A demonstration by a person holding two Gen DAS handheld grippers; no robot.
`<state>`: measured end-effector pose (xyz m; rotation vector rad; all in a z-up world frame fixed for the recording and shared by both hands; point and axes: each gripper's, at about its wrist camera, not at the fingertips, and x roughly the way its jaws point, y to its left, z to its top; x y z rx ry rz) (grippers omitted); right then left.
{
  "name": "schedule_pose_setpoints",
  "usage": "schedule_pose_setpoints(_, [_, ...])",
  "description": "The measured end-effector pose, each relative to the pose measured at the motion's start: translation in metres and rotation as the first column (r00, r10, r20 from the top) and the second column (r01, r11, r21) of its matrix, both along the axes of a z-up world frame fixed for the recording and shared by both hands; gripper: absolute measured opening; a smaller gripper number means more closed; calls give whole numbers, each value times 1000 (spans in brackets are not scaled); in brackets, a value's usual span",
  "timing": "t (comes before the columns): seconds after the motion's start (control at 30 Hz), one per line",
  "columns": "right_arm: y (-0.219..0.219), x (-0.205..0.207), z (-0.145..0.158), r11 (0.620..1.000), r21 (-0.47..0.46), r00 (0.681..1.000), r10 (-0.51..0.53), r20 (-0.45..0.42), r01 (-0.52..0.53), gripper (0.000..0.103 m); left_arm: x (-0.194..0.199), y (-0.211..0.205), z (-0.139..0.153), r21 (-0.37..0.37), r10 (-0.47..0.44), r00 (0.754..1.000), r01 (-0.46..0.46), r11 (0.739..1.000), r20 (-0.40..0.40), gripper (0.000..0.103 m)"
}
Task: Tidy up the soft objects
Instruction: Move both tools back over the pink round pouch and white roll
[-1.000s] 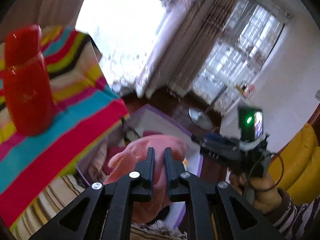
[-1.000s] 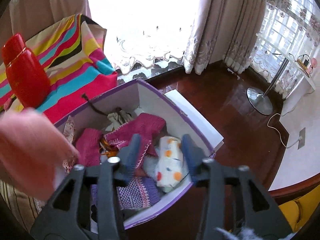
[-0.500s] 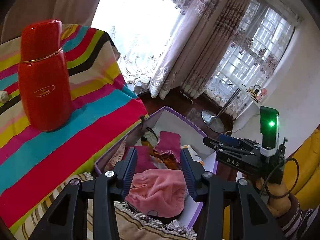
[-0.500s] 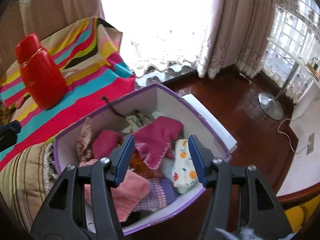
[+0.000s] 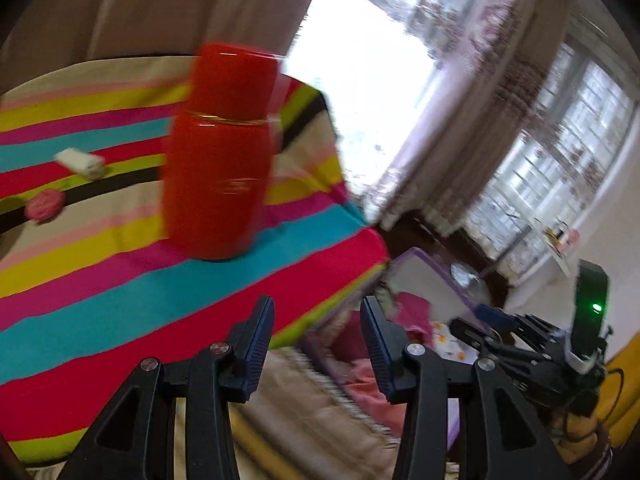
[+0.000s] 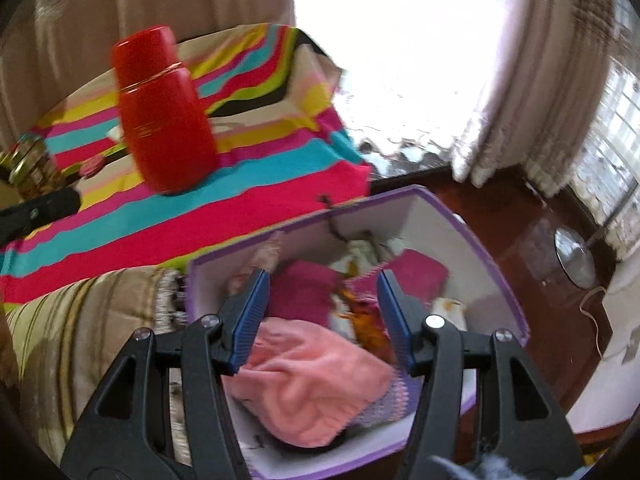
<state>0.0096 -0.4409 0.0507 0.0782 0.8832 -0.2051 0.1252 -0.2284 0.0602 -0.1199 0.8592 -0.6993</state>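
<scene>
While both views are smeared by motion blur, the left gripper plainly has its jaws spread with nothing between them, poised over the edge of a striped cloth that covers the surface. Its jaws opened within the last second, from nearly closed to this spread, and the pink towel they had been gripping now lies in the purple box. On that cloth a red flask stands upright, and a small white roll and a pink ball lie well to its left. The right gripper hangs above the purple box, jaws parted and empty. Inside the box the pink towel sits on top at the near side, with magenta knitted pieces behind it and a white cloth with orange dots toward the right wall. The box stands on a dark wooden floor, pressed against a beige striped cushion. Curtains hang beyond.
</scene>
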Motion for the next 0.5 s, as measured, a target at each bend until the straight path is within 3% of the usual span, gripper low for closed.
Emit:
schedule_pose_setpoints(0.2, [46, 17, 2, 991, 31, 991, 131, 7, -131, 60, 21, 57, -9, 11, 138, 990, -138, 990, -15, 46])
schedule_pose_setpoints(0.5, [126, 52, 7, 948, 3, 948, 317, 33, -317, 60, 52, 136, -25, 39, 321, 946, -320, 947, -42, 49])
